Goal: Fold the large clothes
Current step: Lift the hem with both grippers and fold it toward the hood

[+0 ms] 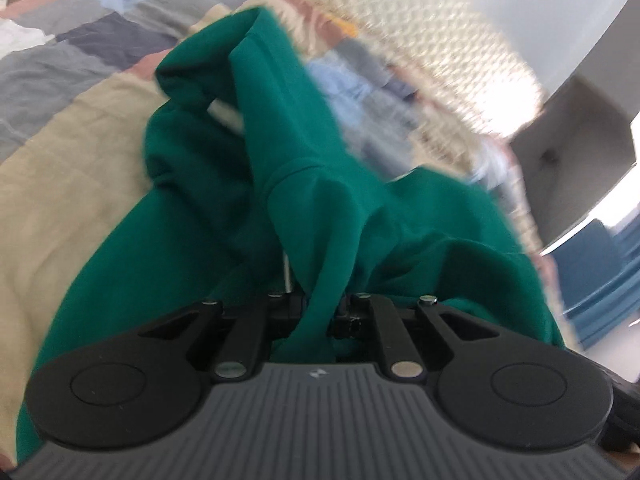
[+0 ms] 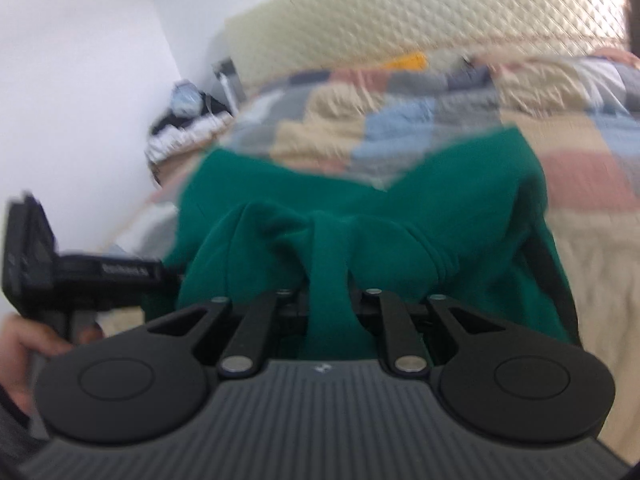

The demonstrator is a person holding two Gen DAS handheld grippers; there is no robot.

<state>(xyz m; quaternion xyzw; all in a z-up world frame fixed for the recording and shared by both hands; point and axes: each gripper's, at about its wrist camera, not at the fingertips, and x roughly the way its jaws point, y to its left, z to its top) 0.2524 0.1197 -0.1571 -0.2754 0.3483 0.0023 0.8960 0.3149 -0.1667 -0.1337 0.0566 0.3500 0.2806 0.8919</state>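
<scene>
Both tongs, left tongs (image 1: 318, 304) and right tongs (image 2: 328, 300), are pinching the green garment (image 1: 304, 184) over the bed (image 1: 60, 184). Keeping both pinches level and the cloth taut should be giving a straight fold.

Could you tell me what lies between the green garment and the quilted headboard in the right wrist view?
In the right wrist view, only the patchwork bedspread lies between the green garment and the quilted headboard.

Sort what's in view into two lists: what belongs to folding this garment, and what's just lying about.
Part of the job:
- green garment
- left claw, shut on it
- right claw, shut on it
- patchwork bedspread it lies on

Lying about:
- quilted headboard
- clutter beside the bed, too blurred to name
</scene>
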